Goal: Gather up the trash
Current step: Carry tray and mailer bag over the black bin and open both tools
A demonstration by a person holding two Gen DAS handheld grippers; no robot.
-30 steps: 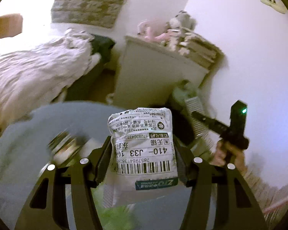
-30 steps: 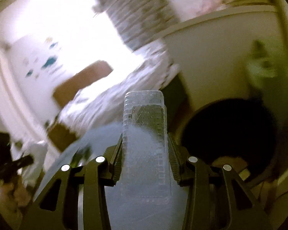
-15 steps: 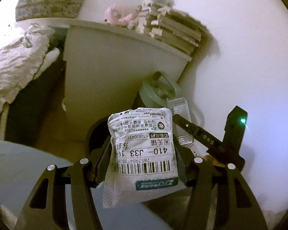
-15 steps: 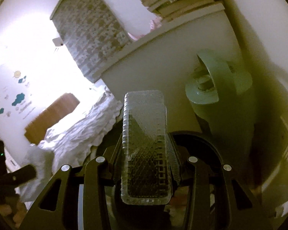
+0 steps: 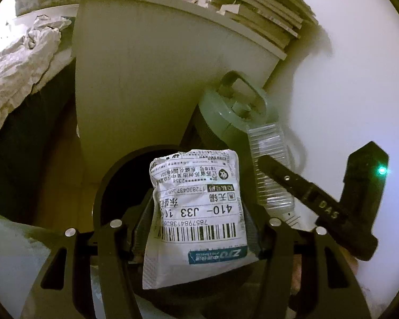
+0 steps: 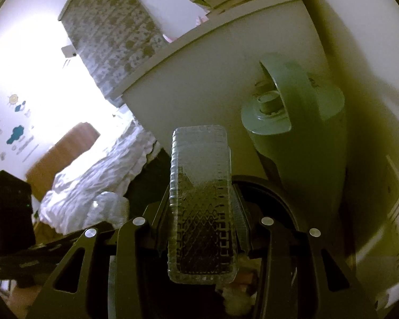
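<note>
My left gripper (image 5: 196,202) is shut on a white courier bag (image 5: 199,218) with a barcode label. It hangs over the mouth of a round black trash bin (image 5: 106,180) on the floor. My right gripper (image 6: 200,199) is shut on a clear ribbed plastic tray (image 6: 199,186), held upright above the same bin (image 6: 279,191). In the left wrist view that tray (image 5: 268,159) shows just right of the bag, with the right gripper's black body and green light behind it. Some pale scraps lie inside the bin.
A green-lidded jug (image 5: 234,114) (image 6: 292,111) stands right behind the bin against the wall. A white cabinet (image 5: 146,66) topped with stacked books rises behind it. A bed with crumpled white bedding (image 5: 18,61) (image 6: 98,180) lies to the left.
Both grippers have swung away from the bed toward the cabinet and sunk over the black bin, which now fills the lower middle of both views. The bag and the tray stay gripped.
</note>
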